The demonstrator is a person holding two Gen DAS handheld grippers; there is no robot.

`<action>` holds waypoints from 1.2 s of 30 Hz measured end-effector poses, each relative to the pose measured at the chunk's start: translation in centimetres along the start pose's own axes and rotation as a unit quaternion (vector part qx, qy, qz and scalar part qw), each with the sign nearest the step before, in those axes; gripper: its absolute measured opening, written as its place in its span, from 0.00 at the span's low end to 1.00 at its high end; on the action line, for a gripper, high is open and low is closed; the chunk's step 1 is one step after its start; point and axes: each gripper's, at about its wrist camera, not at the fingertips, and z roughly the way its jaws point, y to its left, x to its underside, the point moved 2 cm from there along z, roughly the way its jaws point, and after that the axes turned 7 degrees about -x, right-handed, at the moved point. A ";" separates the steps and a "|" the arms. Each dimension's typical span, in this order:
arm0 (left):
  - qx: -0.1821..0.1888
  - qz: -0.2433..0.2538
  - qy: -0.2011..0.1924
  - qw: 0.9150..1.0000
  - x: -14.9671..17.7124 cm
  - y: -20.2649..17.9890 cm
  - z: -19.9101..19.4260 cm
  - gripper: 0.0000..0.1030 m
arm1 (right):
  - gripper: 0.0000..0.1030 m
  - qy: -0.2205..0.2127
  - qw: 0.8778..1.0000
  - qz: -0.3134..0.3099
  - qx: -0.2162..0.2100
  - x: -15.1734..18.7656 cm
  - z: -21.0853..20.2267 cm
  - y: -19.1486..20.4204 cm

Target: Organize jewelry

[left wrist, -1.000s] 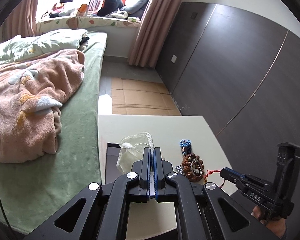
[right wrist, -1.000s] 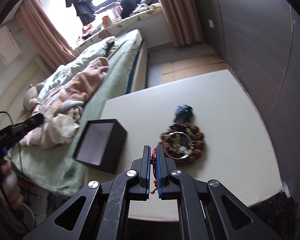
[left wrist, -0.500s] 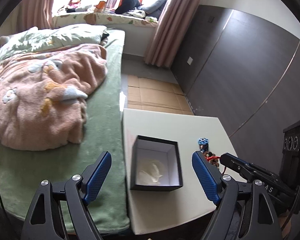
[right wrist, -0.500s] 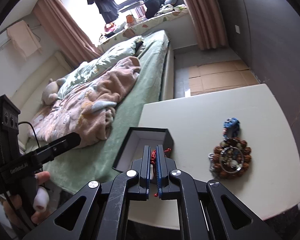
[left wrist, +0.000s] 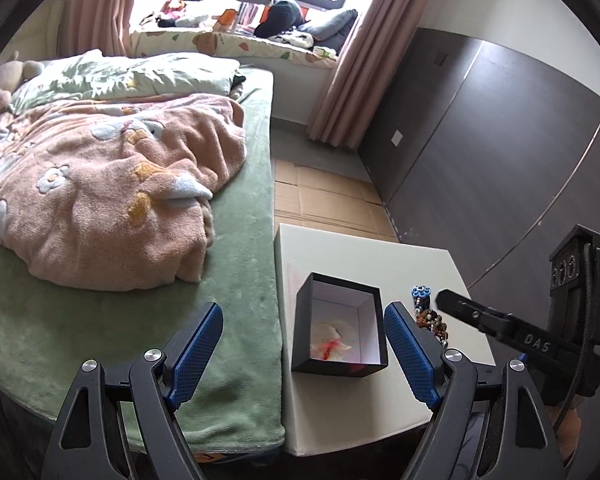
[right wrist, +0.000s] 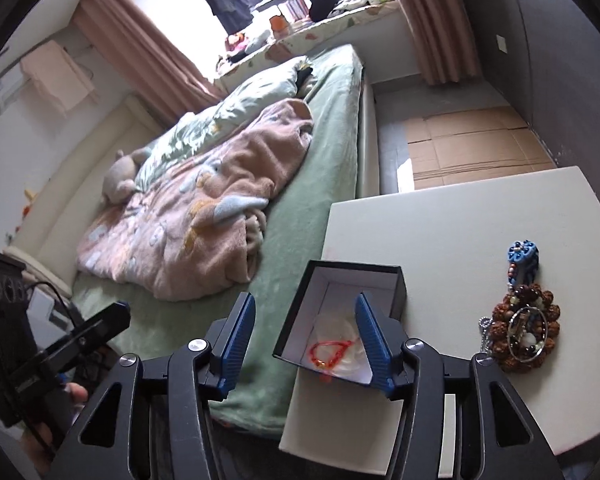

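Note:
A black box with a white inside [left wrist: 338, 330] [right wrist: 340, 320] stands open on the white table [left wrist: 364, 256] [right wrist: 452, 232]. A red string bracelet [right wrist: 332, 352] [left wrist: 329, 347] lies in it on a clear plastic bag [right wrist: 336, 328]. A pile of bead bracelets [right wrist: 526, 328] [left wrist: 432, 320] and a blue bead piece [right wrist: 522, 258] [left wrist: 420, 292] lie on the table to the right of the box. My left gripper [left wrist: 302, 348] is open and empty, above and in front of the box. My right gripper [right wrist: 304, 336] is open and empty just over the box.
A bed with a green sheet [left wrist: 228, 304] and a pink blanket [left wrist: 112, 184] adjoins the table on the left. Dark wall panels [left wrist: 500, 152] stand to the right. Cardboard [left wrist: 324, 200] covers the floor beyond the table.
The left gripper opened, dropped the plastic bag into the box and pulled back. The right gripper carried the red bracelet to the box, opened and let it fall in.

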 end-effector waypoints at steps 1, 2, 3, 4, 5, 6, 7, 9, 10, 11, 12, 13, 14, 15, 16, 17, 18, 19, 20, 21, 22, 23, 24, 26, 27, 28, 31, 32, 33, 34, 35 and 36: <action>0.002 0.005 0.002 1.000 0.0 -0.4 0.2 0.81 | 0.51 -0.007 1.000 0.005 0.000 0.1 -0.8 -0.5; 0.004 0.008 0.003 1.000 0.1 -0.9 0.3 0.81 | 0.51 -0.016 1.000 0.010 0.001 0.1 -1.6 -1.0; 0.007 0.011 0.004 1.000 0.2 -1.4 0.5 0.81 | 0.52 -0.025 1.000 0.014 0.001 0.1 -2.4 -1.4; 0.010 0.015 0.006 1.000 0.2 -2.0 0.7 0.81 | 0.52 -0.035 0.999 0.017 0.001 0.1 -3.2 -1.9; 0.011 0.019 0.008 1.000 0.3 -2.6 1.0 0.81 | 0.52 -0.046 0.999 0.021 0.003 0.1 -4.2 -2.5; 0.011 0.023 0.011 1.000 0.4 -3.1 1.2 0.81 | 0.52 -0.053 0.998 0.024 0.007 0.1 -5.0 -3.1; 0.012 0.027 0.013 0.999 0.5 -3.7 1.5 0.81 | 0.52 -0.060 0.998 0.026 0.011 0.2 -5.7 -3.6; 0.014 0.035 0.017 0.999 0.8 -4.8 2.1 0.81 | 0.54 -0.070 0.997 0.028 0.019 0.5 -7.1 -5.0; 0.014 0.038 0.021 0.999 0.9 -5.4 2.5 0.81 | 0.55 -0.077 0.996 0.034 0.023 0.6 -7.8 -5.9; 0.014 0.042 0.025 0.999 1.1 -6.1 2.9 0.81 | 0.56 -0.083 0.995 0.044 0.025 0.8 -8.4 -6.8; 0.016 0.045 0.029 0.998 1.3 -6.7 3.3 0.81 | 0.57 -0.088 0.994 0.057 0.026 1.0 -9.0 -7.9; 0.019 0.048 0.033 0.998 1.5 -7.4 3.7 0.81 | 0.57 -0.092 0.993 0.070 0.026 1.3 -9.4 -8.8; 0.022 0.055 0.038 0.998 1.8 -8.3 4.2 0.81 | 0.57 -0.093 0.992 0.081 0.024 1.7 -9.7 -10.0; 0.023 0.062 0.040 0.997 2.0 -9.1 4.6 0.81 | 0.57 -0.093 0.991 0.090 0.023 2.1 -9.9 -10.8; 0.024 0.069 0.041 0.996 2.2 -9.9 5.0 0.81 | 0.57 -0.092 0.990 0.101 0.024 2.4 -10.1 -11.9; 0.025 0.077 0.045 0.996 2.5 -10.8 5.5 0.81 | 0.57 -0.090 0.989 0.112 0.028 2.6 -10.3 -12.8; 0.028 0.082 0.049 0.995 2.8 -11.6 5.9 0.81 | 0.57 -0.092 0.987 0.126 0.034 2.8 -10.6 -13.8; 0.031 0.086 0.054 0.994 3.0 -12.3 6.3 0.81 | 0.57 -0.096 0.986 0.135 0.035 3.0 -10.8 -14.6; 0.034 0.091 0.057 0.994 3.3 -13.0 6.7 0.81 | 0.57 -0.102 0.984 0.144 0.033 3.1 -11.2 -15.4; 0.036 0.097 0.061 0.993 3.6 -13.9 7.3 0.81 | 0.57 -0.105 0.982 0.152 0.031 3.3 -11.4 -16.0; 0.037 0.102 0.064 0.992 3.9 -14.5 7.7 0.81 | 0.57 -0.105 0.981 0.159 0.031 3.4 -11.5 -16.6; 0.038 0.106 0.067 0.991 4.1 -15.2 8.1 0.80 | 0.57 -0.103 0.980 0.165 0.033 3.5 -11.6 -17.1; 0.039 0.110 0.072 0.991 4.3 -15.9 8.7 0.78 | 0.57 -0.102 0.980 0.169 0.032 3.6 -11.6 -17.6; 0.042 0.119 0.079 0.989 4.6 -17.2 9.7 0.72 | 0.57 -0.099 0.980 0.173 0.028 3.9 -11.5 -18.3; 0.041 0.124 0.083 0.988 4.7 -17.8 10.2 0.68 | 0.57 -0.095 0.979 0.177 0.027 4.1 -11.3 -18.7; 0.039 0.130 0.087 0.987 4.9 -18.4 10.7 0.65 | 0.57 -0.091 0.978 0.183 0.029 4.3 -11.3 -19.2; 0.029 0.144 0.096 0.984 5.4 -19.9 12.3 0.64 | 0.57 -0.085 0.977 0.192 0.029 4.7 -11.0 -20.2; 0.026 0.150 0.099 0.983 5.6 -20.4 12.7 0.64 | 0.57 -0.084 0.977 0.195 0.027 4.8 -11.1 -20.6; 0.020 0.157 0.102 0.982 5.8 -21.0 13.2 0.64 | 0.57 -0.082 0.976 0.199 0.027 4.9 -11.0 -20.9; 0.010 0.165 0.106 0.981 6.1 -21.6 13.8 0.64 | 0.57 -0.081 0.976 0.202 0.028 5.0 -11.1 -21.2; 0.005 0.172 0.111 0.979 6.3 -22.3 14.4 0.64 | 0.57 -0.080 0.975 0.204 0.030 5.0 -11.2 -21.4; 0.005 0.177 0.116 0.977 6.5 -22.8 14.8 0.64 | 0.57 -0.082 0.975 0.204 0.031 5.0 -11.3 -21.5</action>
